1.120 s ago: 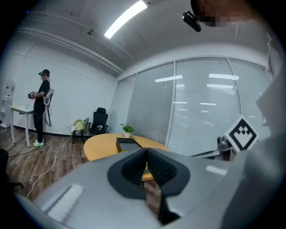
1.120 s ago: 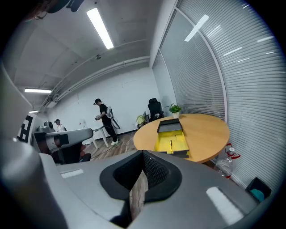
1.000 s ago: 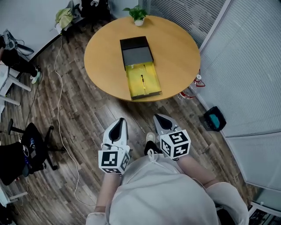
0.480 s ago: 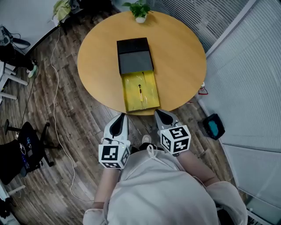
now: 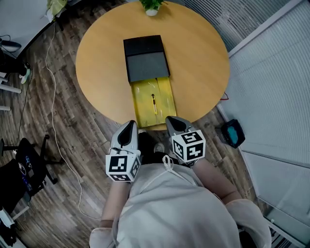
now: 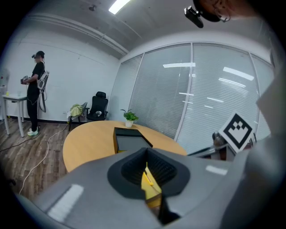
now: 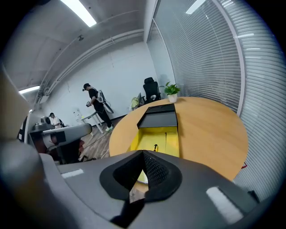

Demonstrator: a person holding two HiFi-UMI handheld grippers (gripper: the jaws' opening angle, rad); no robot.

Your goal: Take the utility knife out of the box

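Two grippers hover just short of the round wooden tabletop [image 5: 198, 53]. The left gripper [image 5: 130, 125] has its fingers clenched on nothing. The slim yellow-and-black utility knife [image 5: 154, 103] lies inside the open yellow box [image 5: 166, 94]. The right gripper [image 5: 171, 119] is likewise clenched and empty.

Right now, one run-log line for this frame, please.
phase: pre-grasp | knife: in open box, untouched | left gripper: shut, empty | right gripper: shut, empty | both: by table's near edge

I see the box [image 5: 145, 60] on the surface [image 5: 99, 55], reaching its near edge; the utility knife [image 5: 154, 103] lies in the box's near half, a potted plant [image 5: 151, 6] beyond.
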